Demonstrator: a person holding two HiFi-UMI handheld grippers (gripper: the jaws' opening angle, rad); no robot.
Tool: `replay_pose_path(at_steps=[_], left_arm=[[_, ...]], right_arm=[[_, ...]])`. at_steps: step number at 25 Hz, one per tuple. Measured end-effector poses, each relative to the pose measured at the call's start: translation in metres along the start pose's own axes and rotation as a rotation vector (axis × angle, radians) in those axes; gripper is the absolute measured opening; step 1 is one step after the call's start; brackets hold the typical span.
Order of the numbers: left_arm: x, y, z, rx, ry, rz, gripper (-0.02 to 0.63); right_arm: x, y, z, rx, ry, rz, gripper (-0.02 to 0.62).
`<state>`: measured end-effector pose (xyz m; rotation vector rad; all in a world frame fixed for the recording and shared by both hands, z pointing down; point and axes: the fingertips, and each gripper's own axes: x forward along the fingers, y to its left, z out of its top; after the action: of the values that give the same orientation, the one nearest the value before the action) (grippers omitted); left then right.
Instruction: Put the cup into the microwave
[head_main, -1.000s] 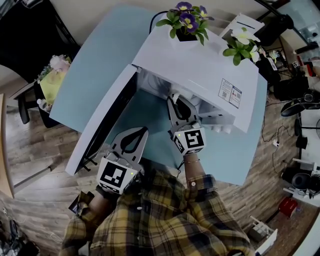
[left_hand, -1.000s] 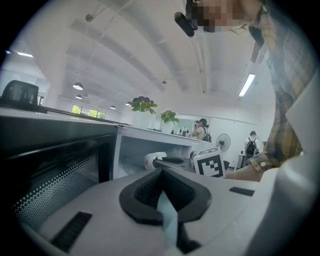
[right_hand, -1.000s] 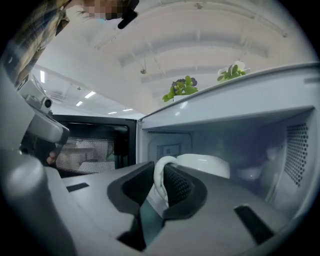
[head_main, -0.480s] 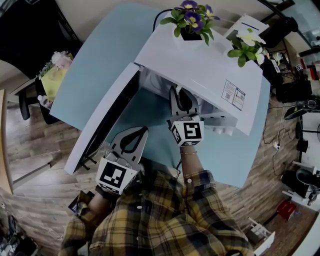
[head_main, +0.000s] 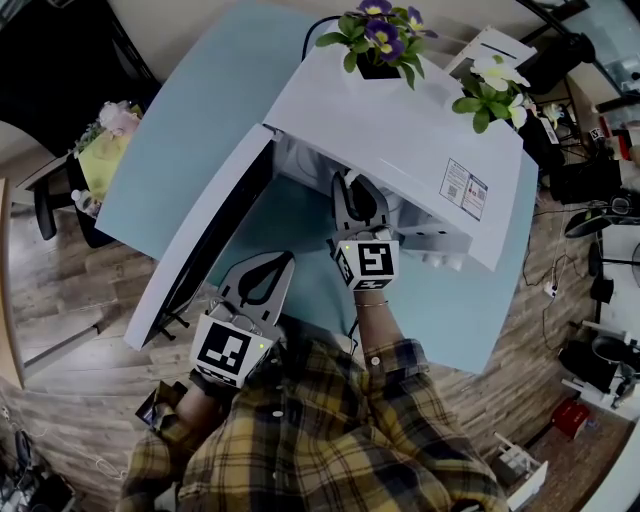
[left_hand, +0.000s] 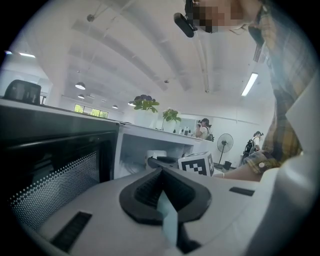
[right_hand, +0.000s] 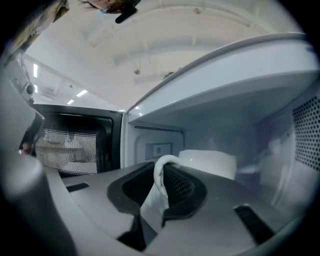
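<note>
Right claw (right_hand: 161, 172): clamped on the loop handle of the glossy white cup (right_hand: 210, 162). My right gripper view shows the handle pinched between the black pads, with the cup body just past the tips.

Cup location: inside the cavity of the white box-shaped microwave (head_main: 400, 130), hanging off the right claw. I can't tell if its base touches the cavity floor.

Left claw (left_hand: 160, 171): closed, tips together, nothing in it. It hangs outside the oven over the light blue worktop (head_main: 180, 140), just beside the open door.

Microwave door (head_main: 195, 250): swung wide to the left, its dark mesh window facing inward.

Head view only: the oven's top hides the cup completely from me here. All I get is the back half of the right claw and its marker cube (head_main: 367, 262) sticking out of the opening. This view does show the two flower pots on top, purple blooms (head_main: 378, 40) and white blooms (head_main: 490, 85), plus the wearer's plaid shirt (head_main: 330, 430).

Left gripper view only: a sideways look into the cavity from outside. The cup is a small white shape there, right by the other claw's cube.

Right gripper view only: the cavity's back wall and the perforated right wall (right_hand: 305, 125), with the door's mesh off to the left.
</note>
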<state>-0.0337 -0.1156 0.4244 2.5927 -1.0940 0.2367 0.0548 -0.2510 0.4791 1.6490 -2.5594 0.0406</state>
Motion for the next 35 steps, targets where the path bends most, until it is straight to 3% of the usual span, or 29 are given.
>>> replay_pose_path(at_steps=[17, 35], left_arm=[[0.000, -0.003, -0.001, -0.002, -0.007, -0.002, -0.009], [-0.002, -0.002, -0.005, -0.005, 0.008, -0.005, -0.008]], right_arm=[[0.000, 0.012, -0.041, 0.088, 0.125, 0.035, 0.057], [-0.003, 0.008, -0.041, 0.162, 0.059, -0.002, 0.086]])
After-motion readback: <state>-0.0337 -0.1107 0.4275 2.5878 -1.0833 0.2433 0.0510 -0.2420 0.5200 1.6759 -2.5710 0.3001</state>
